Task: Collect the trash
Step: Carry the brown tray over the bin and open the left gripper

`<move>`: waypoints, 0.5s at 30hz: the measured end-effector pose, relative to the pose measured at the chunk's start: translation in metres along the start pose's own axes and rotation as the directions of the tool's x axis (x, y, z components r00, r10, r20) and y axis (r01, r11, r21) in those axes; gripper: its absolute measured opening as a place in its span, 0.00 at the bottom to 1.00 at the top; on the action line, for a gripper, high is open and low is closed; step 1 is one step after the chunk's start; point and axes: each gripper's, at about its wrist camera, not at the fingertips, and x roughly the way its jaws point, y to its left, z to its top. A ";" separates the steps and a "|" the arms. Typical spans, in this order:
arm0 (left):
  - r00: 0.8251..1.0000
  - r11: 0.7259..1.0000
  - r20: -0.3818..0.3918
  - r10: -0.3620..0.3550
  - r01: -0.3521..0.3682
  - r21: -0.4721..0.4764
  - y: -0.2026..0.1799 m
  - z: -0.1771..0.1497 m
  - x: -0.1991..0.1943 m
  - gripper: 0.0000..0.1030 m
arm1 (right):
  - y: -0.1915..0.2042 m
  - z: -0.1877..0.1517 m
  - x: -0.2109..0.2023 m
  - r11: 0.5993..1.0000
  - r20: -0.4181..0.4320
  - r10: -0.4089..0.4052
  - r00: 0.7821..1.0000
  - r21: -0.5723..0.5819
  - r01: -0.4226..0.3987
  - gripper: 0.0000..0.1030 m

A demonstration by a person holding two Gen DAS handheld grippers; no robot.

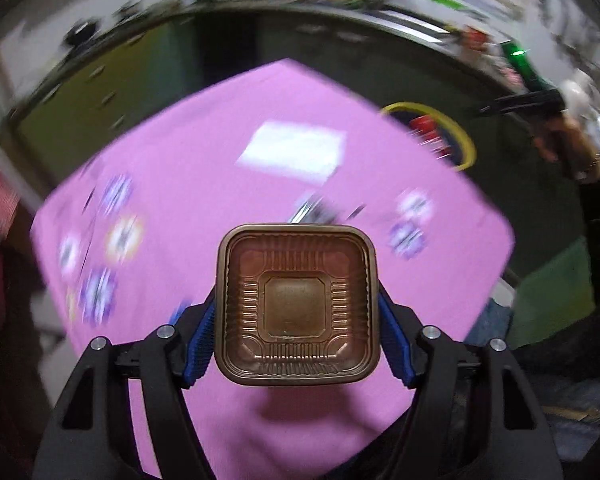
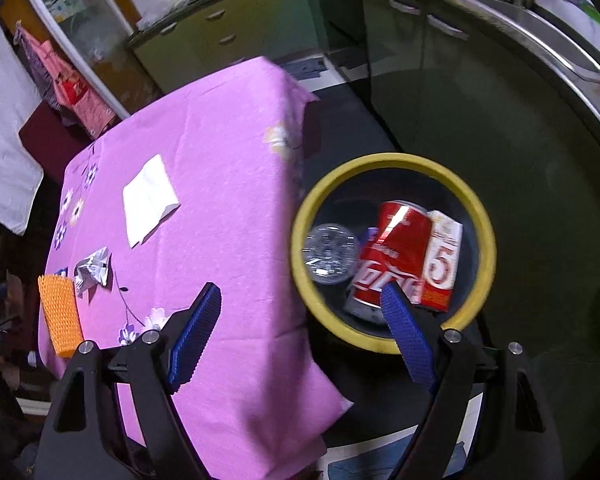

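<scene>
My left gripper (image 1: pixel 297 312) is shut on a square brown plastic tray (image 1: pixel 296 304), holding it by its two sides above the pink tablecloth (image 1: pixel 204 168). A white napkin (image 1: pixel 294 152) lies further out on the cloth. My right gripper (image 2: pixel 304 300) is open and empty, hanging over the table's edge beside the yellow-rimmed bin (image 2: pixel 486 240). In the bin lie a red cola can (image 2: pixel 396 256), a red-and-white pack (image 2: pixel 442 264) and a clear round lid (image 2: pixel 330 254). A white napkin (image 2: pixel 148 200), a crumpled silver wrapper (image 2: pixel 93 270) and an orange foam net (image 2: pixel 60 314) rest on the cloth.
Green kitchen cabinets (image 2: pixel 220 36) and a curved steel counter (image 2: pixel 540 28) ring the far side. The bin (image 1: pixel 466 140) stands on the dark floor off the table's right corner. A hand (image 1: pixel 568 140) with the other gripper shows at the right of the left wrist view.
</scene>
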 end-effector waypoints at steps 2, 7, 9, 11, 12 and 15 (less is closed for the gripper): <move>0.998 0.994 0.007 -0.057 0.056 0.092 -0.023 0.038 0.007 0.64 | -0.014 -0.007 -0.008 1.000 0.014 -0.005 1.000 0.025 0.004 0.79; 0.977 0.942 -0.056 -0.205 0.213 0.261 -0.084 0.123 0.053 0.65 | -0.047 -0.028 -0.022 0.996 0.025 -0.023 0.999 0.085 0.020 0.79; 0.964 0.925 -0.114 -0.241 0.264 0.273 -0.104 0.156 0.080 0.65 | -0.060 -0.036 -0.026 0.994 0.030 -0.024 0.999 0.109 0.020 0.79; 0.949 0.913 -0.166 -0.269 0.306 0.268 -0.122 0.188 0.110 0.65 | -0.072 -0.043 -0.029 0.991 0.035 -0.025 0.999 0.131 0.020 0.79; 0.931 0.903 -0.203 -0.303 0.349 0.250 -0.133 0.206 0.129 0.65 | -0.080 -0.047 -0.030 0.989 0.039 -0.024 0.999 0.145 0.018 0.79; 0.883 0.878 -0.277 -0.378 0.437 0.194 -0.160 0.245 0.181 0.65 | -0.098 -0.059 -0.029 0.984 0.039 -0.019 0.999 0.180 0.012 0.79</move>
